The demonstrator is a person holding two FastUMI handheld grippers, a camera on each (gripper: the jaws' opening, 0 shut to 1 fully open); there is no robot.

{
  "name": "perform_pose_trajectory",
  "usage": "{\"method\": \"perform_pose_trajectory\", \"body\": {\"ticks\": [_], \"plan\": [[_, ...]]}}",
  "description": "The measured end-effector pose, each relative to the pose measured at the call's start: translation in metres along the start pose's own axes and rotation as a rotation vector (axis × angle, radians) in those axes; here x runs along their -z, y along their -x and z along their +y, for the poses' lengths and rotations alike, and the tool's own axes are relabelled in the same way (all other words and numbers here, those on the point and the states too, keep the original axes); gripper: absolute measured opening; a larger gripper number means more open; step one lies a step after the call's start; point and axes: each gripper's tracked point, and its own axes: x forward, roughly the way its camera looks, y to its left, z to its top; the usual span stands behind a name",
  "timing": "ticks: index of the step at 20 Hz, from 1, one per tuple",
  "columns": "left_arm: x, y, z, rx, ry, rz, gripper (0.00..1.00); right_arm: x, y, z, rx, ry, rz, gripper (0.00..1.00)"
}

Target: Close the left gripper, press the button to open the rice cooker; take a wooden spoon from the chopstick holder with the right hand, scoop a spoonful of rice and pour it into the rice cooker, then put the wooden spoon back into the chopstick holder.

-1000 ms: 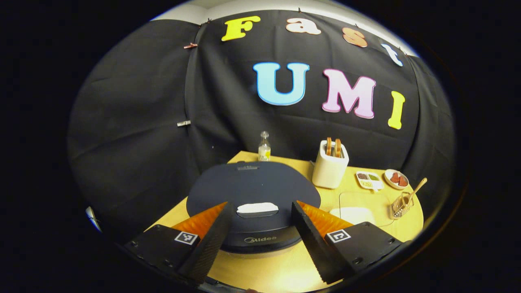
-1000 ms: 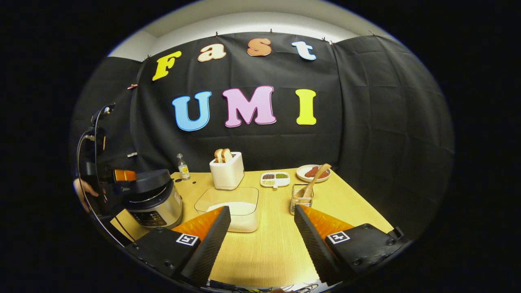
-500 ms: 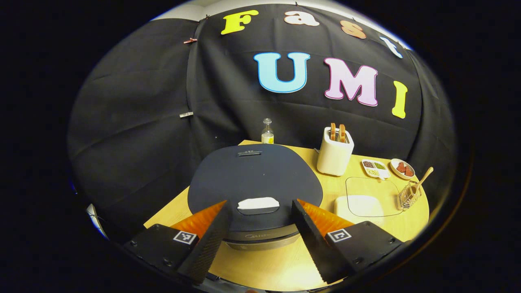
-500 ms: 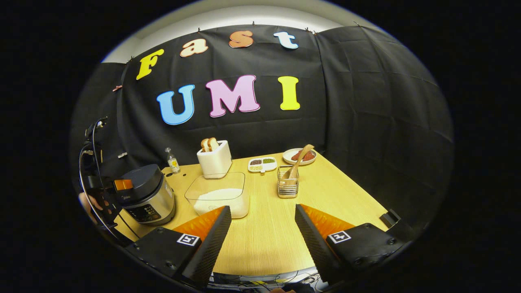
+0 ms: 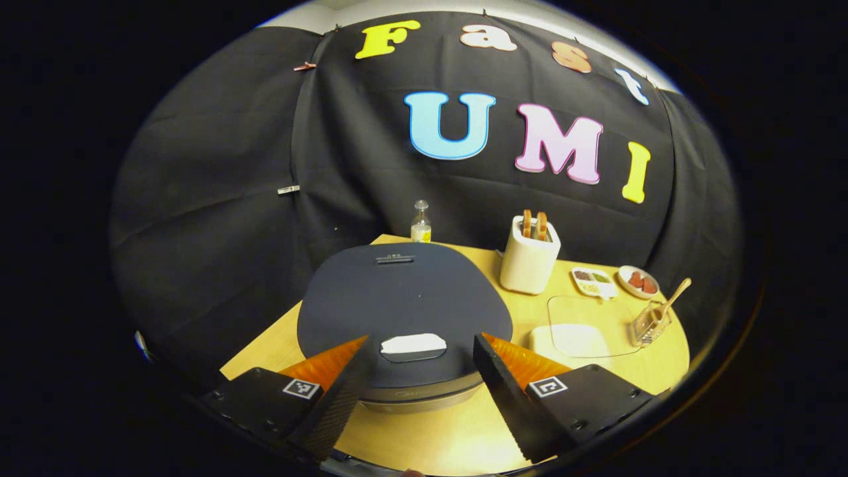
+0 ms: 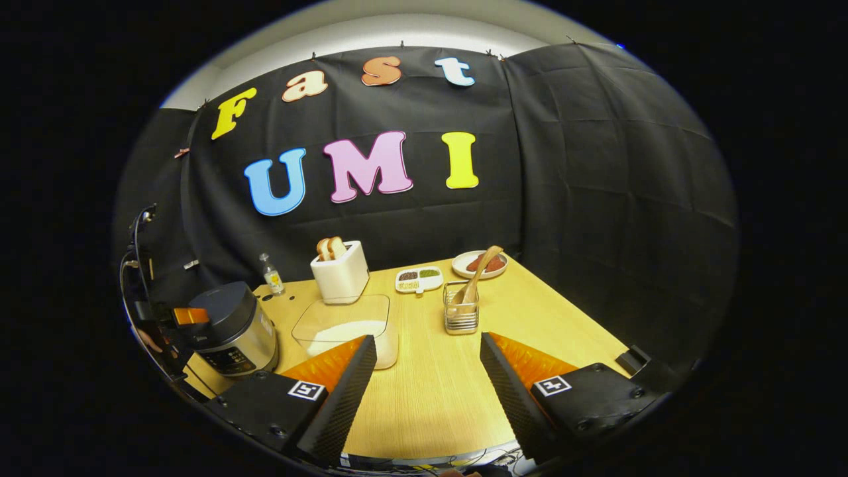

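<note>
Both tongs remain spread, left tongs [image 5: 416,391] still above the rice cooker [image 5: 404,311].

Both views: even overhead lighting, table [image 5: 457,437] brightly lit with mild glare at lower centre. Strong fisheye curvature toward the edges. Focus sharp; shadows soft, backdrop dim.

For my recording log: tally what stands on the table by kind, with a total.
Appliances: 2 (dark-lidded silver rice cooker, white toaster)
Dishes: 2 (white divided dish, round plate)
Containers: 3 (clear rice box, wire chopstick holder, small glass bottle)
Total: 7
</note>
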Motion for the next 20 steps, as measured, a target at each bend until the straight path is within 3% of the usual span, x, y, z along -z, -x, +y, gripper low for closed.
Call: {"method": "perform_pose_trajectory", "body": {"ticks": [7,10,15,20], "plan": [[-0.078,0.059,-0.018,0.062,-0.046,-0.27,0.95,-0.055,0.004,-0.001,0.01,0.05,-0.132,0.99],[-0.074,0.078,-0.031,0.094,-0.043,-0.285,0.95,-0.073,0.007,0.004,0.023,0.097,-0.199,0.98],[-0.055,0.09,-0.069,0.209,-0.021,-0.258,0.95,-0.08,0.002,0.019,0.039,0.082,-0.219,0.98],[-0.053,0.084,-0.089,0.262,-0.05,-0.251,0.95,-0.069,-0.008,0.033,0.042,0.089,-0.196,0.98]]}}
